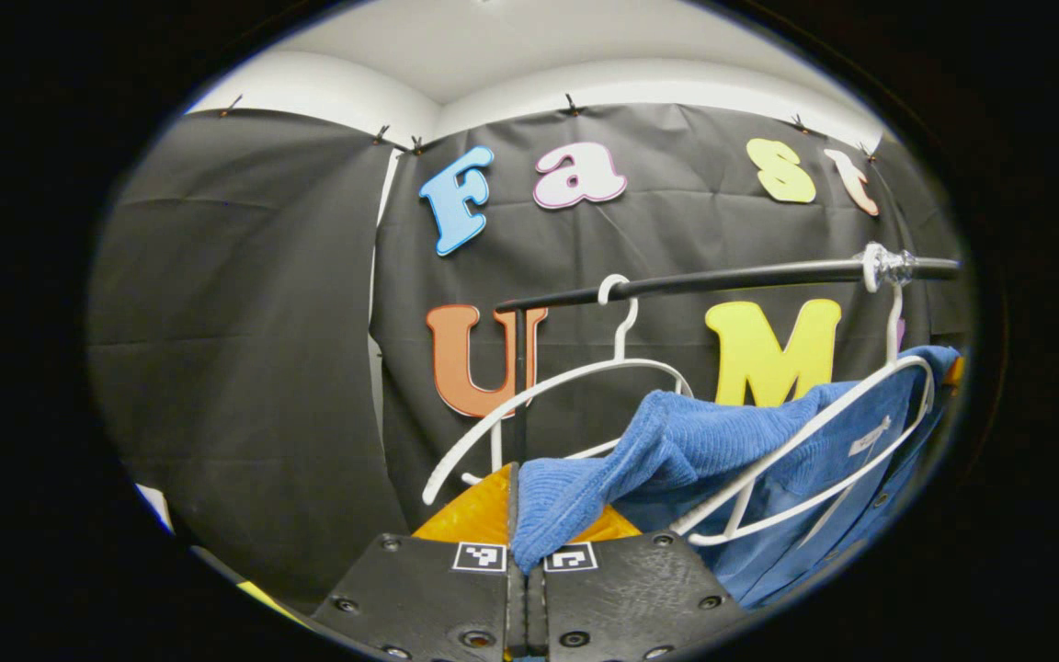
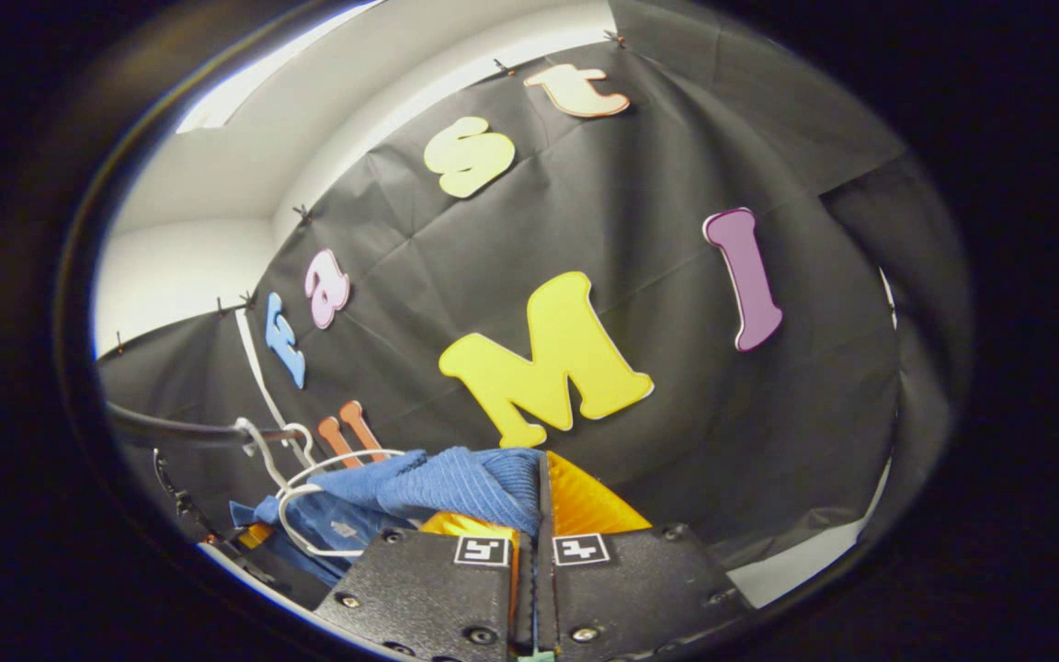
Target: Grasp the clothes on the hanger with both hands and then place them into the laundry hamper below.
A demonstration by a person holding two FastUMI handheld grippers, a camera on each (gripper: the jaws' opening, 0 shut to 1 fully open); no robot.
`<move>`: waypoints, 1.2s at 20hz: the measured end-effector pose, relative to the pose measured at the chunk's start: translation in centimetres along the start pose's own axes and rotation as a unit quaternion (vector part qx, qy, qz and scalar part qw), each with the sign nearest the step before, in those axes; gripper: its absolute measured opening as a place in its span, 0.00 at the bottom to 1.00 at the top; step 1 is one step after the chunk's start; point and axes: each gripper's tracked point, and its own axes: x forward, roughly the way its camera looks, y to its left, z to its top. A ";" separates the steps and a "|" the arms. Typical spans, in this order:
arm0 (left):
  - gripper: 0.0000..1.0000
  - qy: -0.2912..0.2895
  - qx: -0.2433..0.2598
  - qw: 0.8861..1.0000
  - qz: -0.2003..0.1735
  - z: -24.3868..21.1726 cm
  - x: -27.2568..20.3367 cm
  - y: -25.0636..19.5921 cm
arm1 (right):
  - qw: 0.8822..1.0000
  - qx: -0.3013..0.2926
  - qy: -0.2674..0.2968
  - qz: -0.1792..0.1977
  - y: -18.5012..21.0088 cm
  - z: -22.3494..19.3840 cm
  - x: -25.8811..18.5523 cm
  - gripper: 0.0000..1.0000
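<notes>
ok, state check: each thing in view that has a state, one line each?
left gripper: shut on blue garment
right gripper: shut on blue garment
blue garment: pulled partly off its hanger, stretched between both grippers
white hanger with garment: hooked on rail, tilted
bare white hanger: hooked on rail
rail: carries both hangers

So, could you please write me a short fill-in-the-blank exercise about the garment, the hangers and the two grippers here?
1. The garment pinched by both grippers is ____ in colour.
2. The white hangers hook over a dark horizontal ____.
3. The left gripper has its fingers ____ on the fabric.
4. In the left gripper view, the hanger farther left on the rail carries ____ clothing.

Missing words: blue; rail; shut; no
</notes>
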 end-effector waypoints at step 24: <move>0.05 0.142 0.002 0.990 -0.012 -15.7 -3.9 0.9 | 0.980 -0.065 0.156 -0.108 -8.2 -17.7 -1.3 0.05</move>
